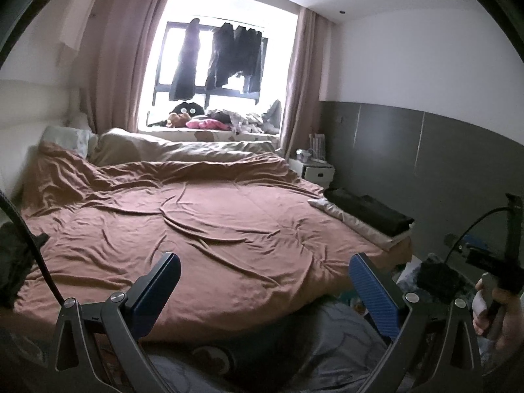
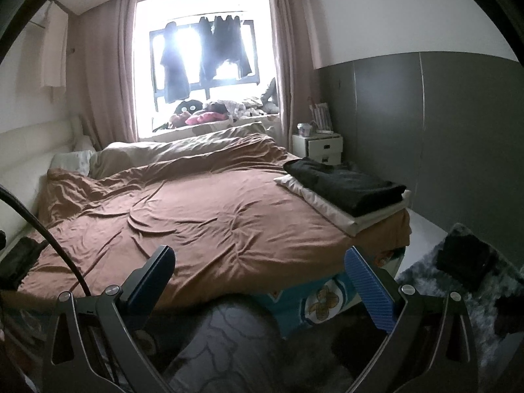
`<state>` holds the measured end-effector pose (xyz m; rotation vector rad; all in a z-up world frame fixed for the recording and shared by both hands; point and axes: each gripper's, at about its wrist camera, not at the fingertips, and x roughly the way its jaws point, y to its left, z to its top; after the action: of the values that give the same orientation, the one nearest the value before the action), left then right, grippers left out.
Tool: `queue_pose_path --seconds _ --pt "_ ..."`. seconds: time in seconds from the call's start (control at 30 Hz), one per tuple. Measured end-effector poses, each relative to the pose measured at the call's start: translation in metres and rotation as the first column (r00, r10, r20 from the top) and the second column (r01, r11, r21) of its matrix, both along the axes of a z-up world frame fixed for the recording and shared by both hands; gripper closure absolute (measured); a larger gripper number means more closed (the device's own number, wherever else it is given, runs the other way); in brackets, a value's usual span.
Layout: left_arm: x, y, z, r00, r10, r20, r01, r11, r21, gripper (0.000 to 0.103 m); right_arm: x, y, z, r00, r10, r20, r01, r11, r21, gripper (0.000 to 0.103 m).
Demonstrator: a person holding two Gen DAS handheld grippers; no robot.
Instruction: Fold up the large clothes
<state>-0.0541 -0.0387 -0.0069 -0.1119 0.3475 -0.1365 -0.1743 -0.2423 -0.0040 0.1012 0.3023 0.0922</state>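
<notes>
A folded black garment [image 2: 347,186] lies on a folded white one [image 2: 366,217] at the bed's right front corner; the stack also shows in the left wrist view [image 1: 370,211]. A dark crumpled garment [image 1: 13,262] lies at the bed's left edge, and it also shows in the right wrist view [image 2: 19,258]. My left gripper [image 1: 265,278] is open and empty, held above the bed's near edge. My right gripper [image 2: 260,271] is open and empty, also above the near edge. The right gripper's body shows in the left wrist view [image 1: 484,262], held in a hand.
A brown duvet [image 2: 196,209] covers the bed, with pillows [image 2: 75,160] at the headboard on the left. A white nightstand [image 2: 317,147] stands by the grey wall. Clothes hang in the window [image 2: 209,49]. A grey shaggy rug [image 2: 458,278] with a dark item lies right of the bed.
</notes>
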Motion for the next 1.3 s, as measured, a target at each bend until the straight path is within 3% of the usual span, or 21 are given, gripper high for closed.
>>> queue_pose_path --seconds 1.3 --pt "-0.0043 0.0088 0.0009 1.0 0.01 -0.006 -0.01 1.0 -0.001 0.0 -0.0005 0.0048 0.0021 1.0 0.008 -0.002 -0.008 1.0 -0.028 0.0"
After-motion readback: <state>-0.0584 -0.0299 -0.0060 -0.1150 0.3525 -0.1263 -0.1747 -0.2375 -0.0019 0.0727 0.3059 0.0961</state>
